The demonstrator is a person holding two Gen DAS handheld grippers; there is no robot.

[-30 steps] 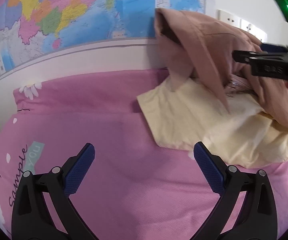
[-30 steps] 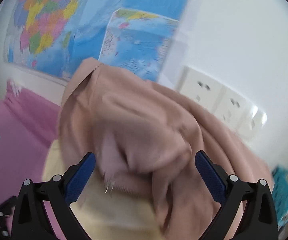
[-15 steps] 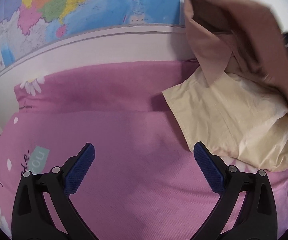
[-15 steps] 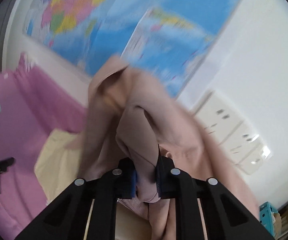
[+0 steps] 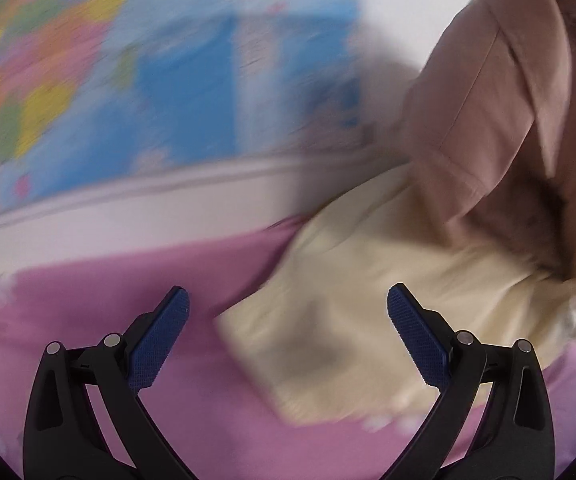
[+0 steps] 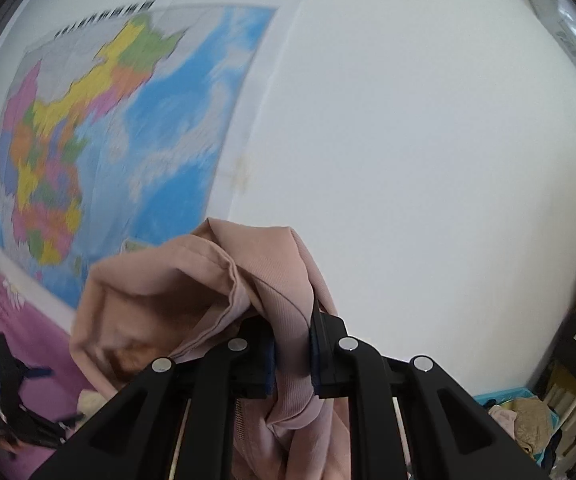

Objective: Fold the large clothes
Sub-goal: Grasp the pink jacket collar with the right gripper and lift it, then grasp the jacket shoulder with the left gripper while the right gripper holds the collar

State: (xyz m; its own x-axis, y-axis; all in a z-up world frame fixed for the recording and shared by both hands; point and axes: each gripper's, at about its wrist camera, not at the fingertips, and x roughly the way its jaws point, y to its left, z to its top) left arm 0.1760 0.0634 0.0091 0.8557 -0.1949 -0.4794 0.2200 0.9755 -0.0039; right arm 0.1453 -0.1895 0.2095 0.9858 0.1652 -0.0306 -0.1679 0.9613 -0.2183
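Your right hand-held gripper points about level, its blue pads clamped on a fold of dusty-pink fabric garment. Your left hand-held gripper tilts downward, jaws spread wide with nothing between them.

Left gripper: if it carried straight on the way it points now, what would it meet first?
Probably the cream garment lying on the pink bedspread; the left gripper is open and empty. Blur leaves depth uncertain.

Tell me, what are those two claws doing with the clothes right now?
Right claw shut on the pink garment, lifted before the wall map. Left claw open, empty, above the bed. Cream garment underneath, not folded.
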